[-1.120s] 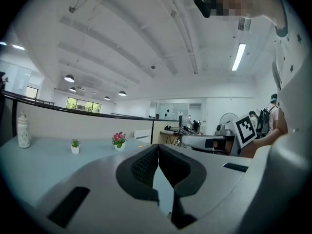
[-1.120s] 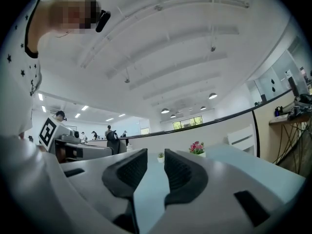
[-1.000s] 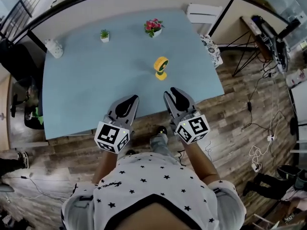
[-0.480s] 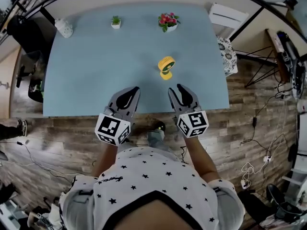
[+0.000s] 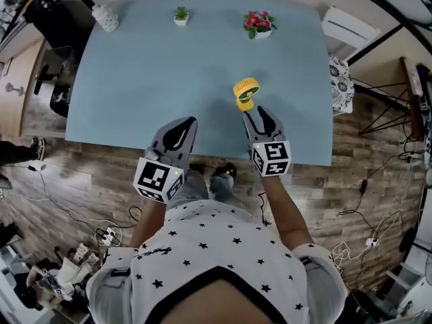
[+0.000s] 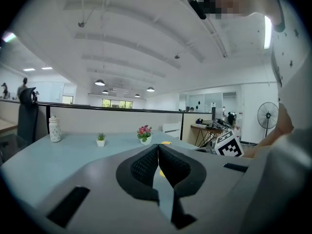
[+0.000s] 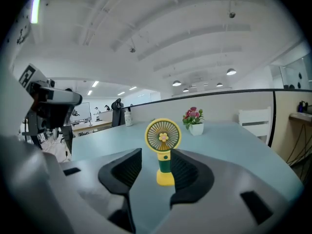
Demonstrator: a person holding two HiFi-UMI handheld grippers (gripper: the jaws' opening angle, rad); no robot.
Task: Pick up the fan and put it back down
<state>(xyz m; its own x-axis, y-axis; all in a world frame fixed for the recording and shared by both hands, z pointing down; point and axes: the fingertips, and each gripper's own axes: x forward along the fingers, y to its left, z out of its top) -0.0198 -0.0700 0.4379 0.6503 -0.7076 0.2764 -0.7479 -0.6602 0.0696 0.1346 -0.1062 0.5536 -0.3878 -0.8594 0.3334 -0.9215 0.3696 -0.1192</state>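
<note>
A small yellow fan (image 5: 246,91) with a green stem stands upright on the light blue table (image 5: 148,86), right of centre. My right gripper (image 5: 260,115) is low over the table's near edge, its tips just short of the fan's base. In the right gripper view the fan (image 7: 163,139) shows in the gap just ahead of the right gripper (image 7: 156,156). Its jaws are opening and the pads touch nothing. My left gripper (image 5: 182,125) hovers at the near edge to the left, away from the fan. In its own view the left gripper (image 6: 158,149) is shut and holds nothing.
A pot of pink flowers (image 5: 258,24), a small green plant (image 5: 180,15) and a white jar (image 5: 106,17) stand along the table's far edge. A white chair (image 5: 351,27) is beyond the right corner. Cables lie on the wooden floor (image 5: 378,194).
My right gripper has moved forward and down towards the fan, and its jaws stand wider apart. The left gripper has shifted a little forward and stays shut.
</note>
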